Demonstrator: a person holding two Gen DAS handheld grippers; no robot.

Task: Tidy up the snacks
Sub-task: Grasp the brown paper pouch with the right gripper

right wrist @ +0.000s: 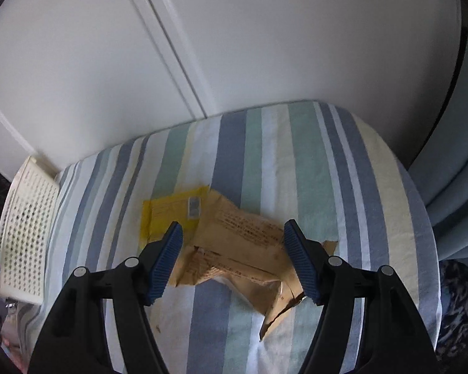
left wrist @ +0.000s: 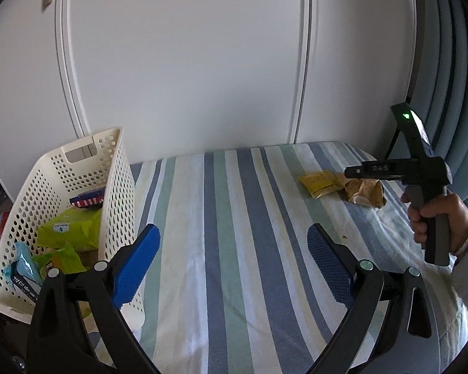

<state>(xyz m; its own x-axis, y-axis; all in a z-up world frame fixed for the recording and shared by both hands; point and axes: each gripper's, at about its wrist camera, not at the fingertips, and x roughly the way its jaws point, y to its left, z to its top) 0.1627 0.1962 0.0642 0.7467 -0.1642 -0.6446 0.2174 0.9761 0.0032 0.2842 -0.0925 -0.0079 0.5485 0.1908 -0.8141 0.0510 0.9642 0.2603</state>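
- Receptacle: a white perforated plastic basket (left wrist: 62,205) stands at the left edge of the striped bed cover (left wrist: 234,249), tilted, its open top turned toward the left wrist camera.
- Stowed so far: the basket holds several packets, namely a lime-green soft pack (left wrist: 75,229), a light-blue wrapper (left wrist: 23,272) and a red, white and blue striped packet (left wrist: 89,199) further back. This part of the work is judged done.
- Outstanding: two items lie on the cover, well apart from the basket: a flat yellow sachet (right wrist: 171,215) and a crumpled brown paper packet (right wrist: 243,249). They touch, the brown one overlapping the yellow one's edge.
- Left gripper (left wrist: 234,268): jaws spread wide, nothing between the blue pads. It hangs over bare cover just beside the basket's near wall.
- Right gripper (right wrist: 234,261): jaws wide open and holding nothing. It is poised over the brown packet, one pad either side of it; contact with the packet cannot be confirmed.
- The person's right hand (left wrist: 433,218) grips the tool's handle, seen from the left wrist view.
- Assessment: the task is largely complete. Two items are left to lift and carry across to the basket; the brown packet appears to be next.
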